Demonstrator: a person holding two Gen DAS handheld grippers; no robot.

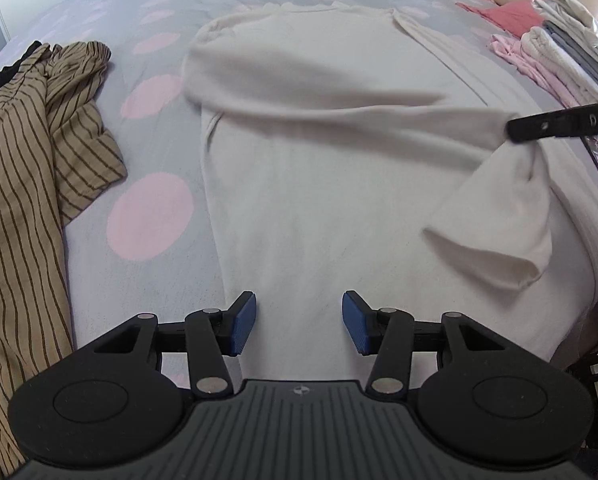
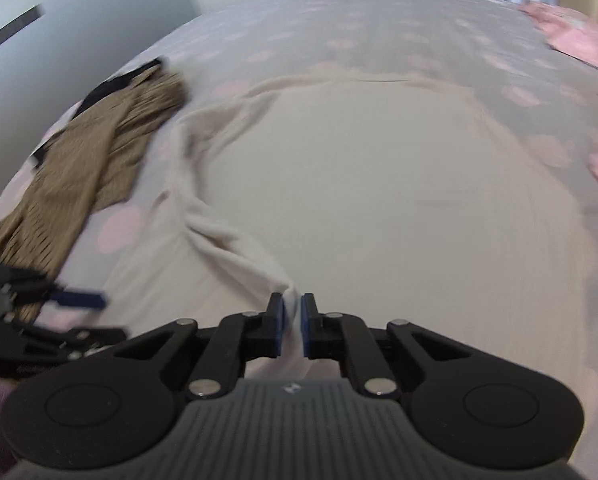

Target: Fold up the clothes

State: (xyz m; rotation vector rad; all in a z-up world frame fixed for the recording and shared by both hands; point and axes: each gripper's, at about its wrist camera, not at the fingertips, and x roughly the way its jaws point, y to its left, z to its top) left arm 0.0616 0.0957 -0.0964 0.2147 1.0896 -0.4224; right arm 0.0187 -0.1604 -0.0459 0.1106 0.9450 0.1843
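A cream long-sleeved top (image 1: 319,184) lies spread flat on the bed. My left gripper (image 1: 299,322) hovers over its near hem, open, with nothing between the blue pads. One sleeve (image 1: 499,232) is folded across the body and lifted at the right, where a black finger of my right gripper (image 1: 539,126) pinches it. In the right wrist view my right gripper (image 2: 293,320) is shut on a bunched ridge of that cream sleeve (image 2: 235,240), cloth showing between the pads. The left gripper (image 2: 79,300) appears blurred at the left edge there.
A brown striped garment (image 1: 27,168) lies crumpled to the left of the top. A stack of folded clothes (image 1: 571,52) sits at the far right near the headboard, with pink items (image 2: 579,36) beside it. The grey bed cover (image 1: 151,216) has pink dots.
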